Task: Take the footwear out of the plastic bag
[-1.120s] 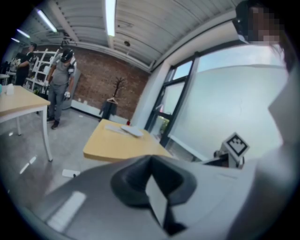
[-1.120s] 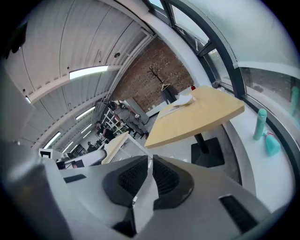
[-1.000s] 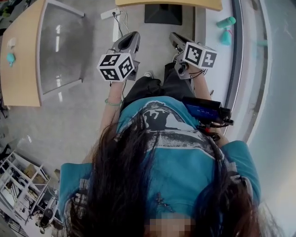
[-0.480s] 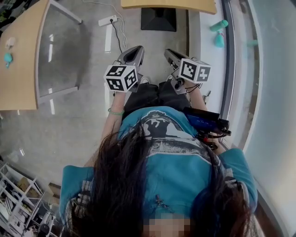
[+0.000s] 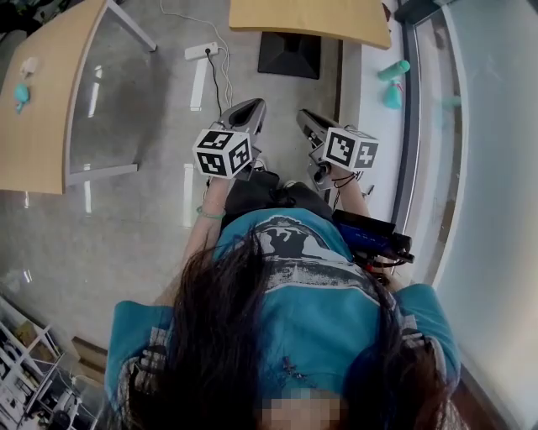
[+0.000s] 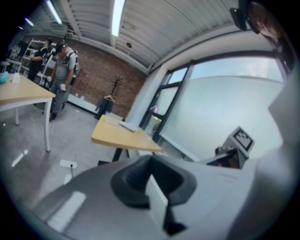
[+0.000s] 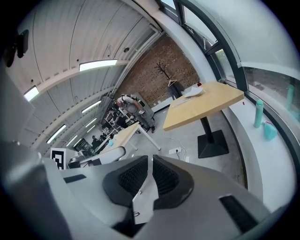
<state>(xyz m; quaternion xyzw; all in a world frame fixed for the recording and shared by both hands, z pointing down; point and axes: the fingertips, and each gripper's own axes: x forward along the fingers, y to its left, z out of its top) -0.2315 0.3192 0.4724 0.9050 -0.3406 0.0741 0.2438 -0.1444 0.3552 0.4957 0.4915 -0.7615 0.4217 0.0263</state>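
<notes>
Grey concrete floor (image 5: 151, 243) underfoot in the head view, with the left worktop (image 5: 34, 126) of wood at far left and the far worktop (image 5: 311, 18) at far centre on a black base (image 5: 290, 52). White power strip (image 5: 202, 52) on the floor, just left of that base. Teal bottle (image 5: 393, 70) and teal spray bottle (image 5: 392, 97) on the window sill at far right.

Left tool (image 5: 249, 107) and right tool (image 5: 307, 119) held out side by side beyond the person's teal shirt (image 5: 311, 294), apart from each other, both pointing far and a little downward. Left tool: jaws pressed fully together, nothing between. Right tool: jaws almost together, only a thin slit, bare floor visible through it, nothing gripped.

Compared with one second ago: same closed jaws on both tools, same empty grip. Far worktop and black base now lower in the picture, with more of the top in sight. Power strip lower as well. Left marker cube (image 5: 223, 153) and right marker cube (image 5: 351, 149) both lower in the picture. Shelving (image 5: 25, 369) at near left almost out of the frame.

Footwear and plastic bag: in no view, so no telling where.
</notes>
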